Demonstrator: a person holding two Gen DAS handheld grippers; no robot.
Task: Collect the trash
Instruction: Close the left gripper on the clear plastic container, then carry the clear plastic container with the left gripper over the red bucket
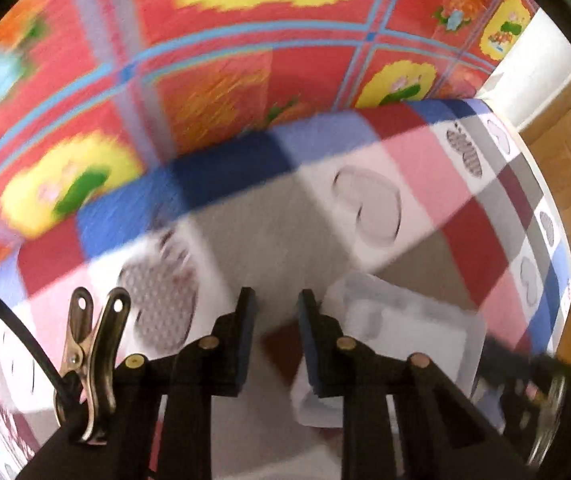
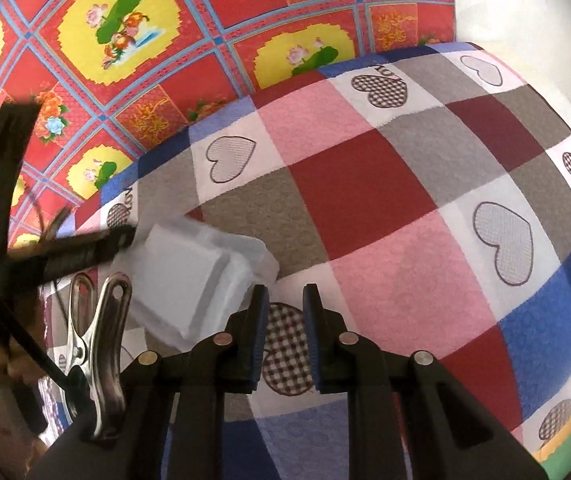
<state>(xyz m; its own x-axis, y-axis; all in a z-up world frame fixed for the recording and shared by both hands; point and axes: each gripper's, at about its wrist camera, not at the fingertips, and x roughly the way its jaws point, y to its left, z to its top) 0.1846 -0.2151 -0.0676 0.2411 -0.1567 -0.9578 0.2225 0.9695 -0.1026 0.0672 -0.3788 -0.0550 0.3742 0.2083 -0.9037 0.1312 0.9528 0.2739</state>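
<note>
Both hand-held grippers, left (image 1: 275, 300) and right (image 2: 283, 296), hang part-open, empty, flanking a white tray (image 2: 189, 276) on the checked quilt (image 2: 365, 184).

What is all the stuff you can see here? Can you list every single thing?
Plastic tray: one, clear whitish, lying on the checked cloth beside the left gripper.
Checked cloth: one, red, pink, grey, blue and white squares with hearts, spread underneath.
Flowered cloth: one, red with yellow patches, behind the checked one.
Metal clips: one on each gripper, silver.
Left gripper: black, jaws narrowly apart, nothing between them.
Right gripper: black, narrowly apart, empty.
</note>
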